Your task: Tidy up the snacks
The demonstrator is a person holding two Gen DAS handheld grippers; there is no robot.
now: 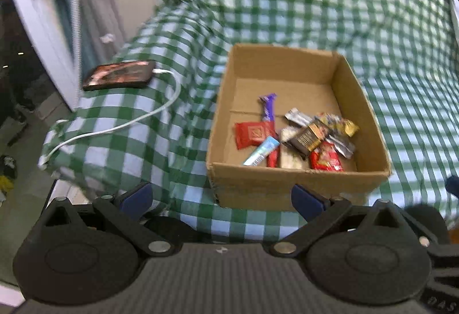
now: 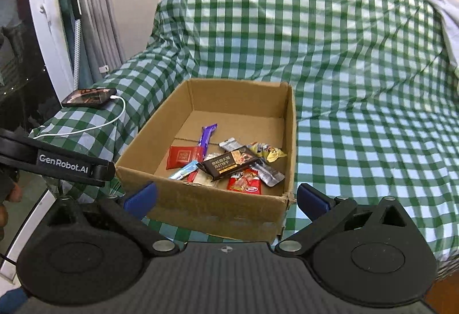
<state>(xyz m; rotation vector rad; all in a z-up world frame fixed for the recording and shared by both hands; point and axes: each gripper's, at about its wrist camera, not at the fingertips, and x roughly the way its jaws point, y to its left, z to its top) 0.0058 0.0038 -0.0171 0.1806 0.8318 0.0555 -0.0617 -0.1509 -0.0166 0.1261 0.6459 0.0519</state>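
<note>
Cardboard box (image 2: 218,208) sitting on a sofa under a green-and-white checked cover (image 2: 358,84), and all the snacks I can see are already inside it, heaped toward the near right corner; no wrappers lying on the cover in either view, so I'd guess the job is about done, or what's left is tidying the pile.

Both tools are empty; the left gripper (image 1: 222,196) has its blue pads spread wide with nothing between them, and the right gripper (image 2: 226,196) is spread just as wide, also holding nothing; both hang short of the box's near wall.

What's in there: a purple bar (image 2: 207,134) leaning toward the back, a red pouch (image 2: 183,156) on the left, a dark chocolate bar (image 2: 229,166) on top of the heap, a light blue stick (image 2: 183,170) by the near wall, and a red packet (image 2: 245,185) at the front.

If you're sorting these, I'd come in from above rather than over the near wall; take the dark bar first since it's on top, and pinch across its narrow side; foil wrappers are slippery, so close gently.

There's a phone (image 2: 89,97) charging on the armrest with a white cable (image 2: 94,124) trailing off it; keep the left tool clear of that.
</note>
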